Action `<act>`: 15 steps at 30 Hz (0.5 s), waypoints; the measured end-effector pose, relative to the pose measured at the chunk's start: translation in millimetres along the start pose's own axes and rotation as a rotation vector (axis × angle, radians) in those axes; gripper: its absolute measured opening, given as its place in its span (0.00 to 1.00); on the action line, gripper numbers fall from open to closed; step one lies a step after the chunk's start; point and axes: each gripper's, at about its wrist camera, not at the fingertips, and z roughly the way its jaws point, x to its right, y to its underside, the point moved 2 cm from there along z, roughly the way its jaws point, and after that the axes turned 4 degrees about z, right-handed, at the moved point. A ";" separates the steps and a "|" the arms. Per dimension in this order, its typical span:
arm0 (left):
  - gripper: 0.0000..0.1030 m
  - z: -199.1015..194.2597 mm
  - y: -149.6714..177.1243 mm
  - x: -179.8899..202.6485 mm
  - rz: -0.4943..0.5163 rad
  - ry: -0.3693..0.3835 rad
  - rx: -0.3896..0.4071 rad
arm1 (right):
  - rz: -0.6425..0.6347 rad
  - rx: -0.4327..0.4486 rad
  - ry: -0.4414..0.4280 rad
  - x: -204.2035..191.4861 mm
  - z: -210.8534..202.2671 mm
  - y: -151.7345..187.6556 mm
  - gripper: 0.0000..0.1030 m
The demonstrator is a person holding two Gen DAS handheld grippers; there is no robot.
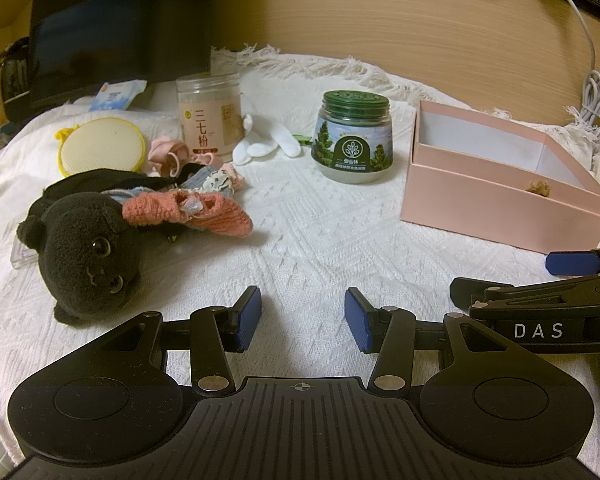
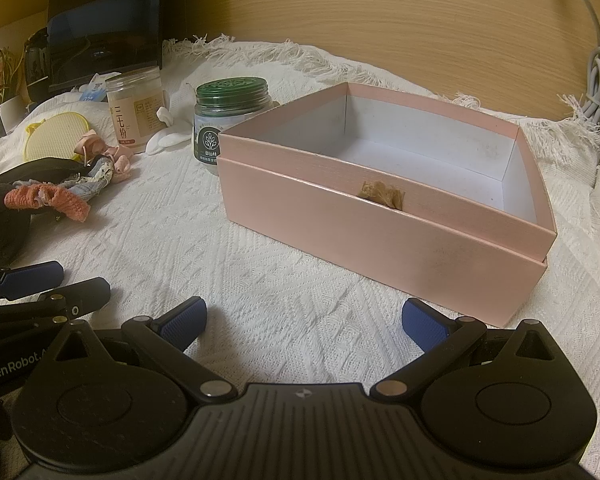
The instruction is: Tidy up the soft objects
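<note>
The black plush toy (image 1: 88,248) is lying on the white cloth (image 1: 308,232) at your left, a pink knitted piece (image 1: 188,212) draped against it — the pink box (image 2: 380,232) is sitting well apart at your right. You are holding the left gripper (image 1: 303,318) and the right gripper (image 2: 304,322) with jaws parted, gripping nothing.

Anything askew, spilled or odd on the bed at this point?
One oddity: a small tan fuzzy scrap sits at the front wall of the otherwise bare pink cardboard box; what it is cannot be told. The black plush toy lies on its side beside a loose heap of fabric pieces. Nothing spilled.
</note>
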 end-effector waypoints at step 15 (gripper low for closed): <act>0.50 0.2 0.0 0.0 0.002 -0.001 -0.003 | 0.007 -0.013 -0.012 0.6 -0.8 0.3 1.00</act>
